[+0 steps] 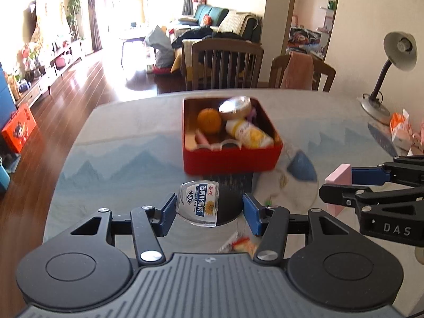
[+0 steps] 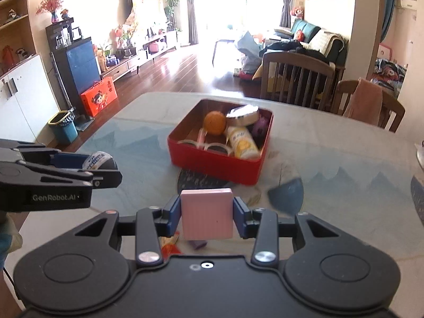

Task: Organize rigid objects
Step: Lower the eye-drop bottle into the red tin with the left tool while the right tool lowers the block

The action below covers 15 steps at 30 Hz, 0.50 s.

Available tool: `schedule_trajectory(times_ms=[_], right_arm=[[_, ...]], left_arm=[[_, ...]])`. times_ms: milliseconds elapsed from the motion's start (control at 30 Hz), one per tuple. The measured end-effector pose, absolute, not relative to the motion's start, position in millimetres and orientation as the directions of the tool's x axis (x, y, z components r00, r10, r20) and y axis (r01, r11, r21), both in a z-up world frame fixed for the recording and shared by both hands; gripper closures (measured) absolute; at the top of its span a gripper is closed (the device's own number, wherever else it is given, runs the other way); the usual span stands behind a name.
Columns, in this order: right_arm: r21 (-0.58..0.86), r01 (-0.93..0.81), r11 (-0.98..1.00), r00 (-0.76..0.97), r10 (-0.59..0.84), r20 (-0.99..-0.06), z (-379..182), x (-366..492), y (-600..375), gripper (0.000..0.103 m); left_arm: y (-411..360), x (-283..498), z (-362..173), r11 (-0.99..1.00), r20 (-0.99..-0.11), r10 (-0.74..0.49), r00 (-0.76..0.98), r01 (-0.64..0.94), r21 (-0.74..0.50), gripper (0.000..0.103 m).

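A red box [image 1: 233,159] [image 2: 217,164] sits on the table ahead of both grippers. It holds an orange ball [image 1: 208,120], a yellow-white bottle [image 1: 249,133], a round tin [image 1: 234,106] and other small items. My left gripper [image 1: 209,212] is shut on a black round jar with a clear blue-labelled lid [image 1: 198,202], held above the table near the box; it also shows in the right wrist view [image 2: 99,163]. My right gripper [image 2: 206,213] is shut on a pink block [image 2: 206,213], also seen in the left wrist view [image 1: 339,175].
A desk lamp [image 1: 392,61] and snack packets [image 1: 400,129] stand at the table's right. Wooden chairs [image 1: 225,63] stand behind the table. A small snack wrapper [image 1: 241,243] lies on the table under the left gripper. The table [image 1: 127,153] carries a blue mountain print.
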State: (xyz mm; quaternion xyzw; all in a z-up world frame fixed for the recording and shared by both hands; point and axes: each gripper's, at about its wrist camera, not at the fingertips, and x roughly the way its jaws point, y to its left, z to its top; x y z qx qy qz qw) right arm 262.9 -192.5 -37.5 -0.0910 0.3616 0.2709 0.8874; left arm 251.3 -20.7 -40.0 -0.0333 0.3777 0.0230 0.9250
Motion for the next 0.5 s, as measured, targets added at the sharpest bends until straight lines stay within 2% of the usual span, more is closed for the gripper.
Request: schedule_trajectory(times_ms=[233, 500], right_arm=[[0.023, -0.553, 0.833, 0.62, 0.43, -0.656, -26.5, 296.8, -187.5, 0.062], [0.026, -0.563, 0.826, 0.624, 0.446, -0.642, -35.1, 338.6, -179.5, 0.062]], left_arm=[[-22.9, 290.3, -23.7, 0.997, -0.671, 0.047, 0.74, -0.072, -0.011, 0.05], [-19.1, 345.6, -29.2, 0.995, -0.687, 0.055, 0.725, -0.099, -0.026, 0.05]])
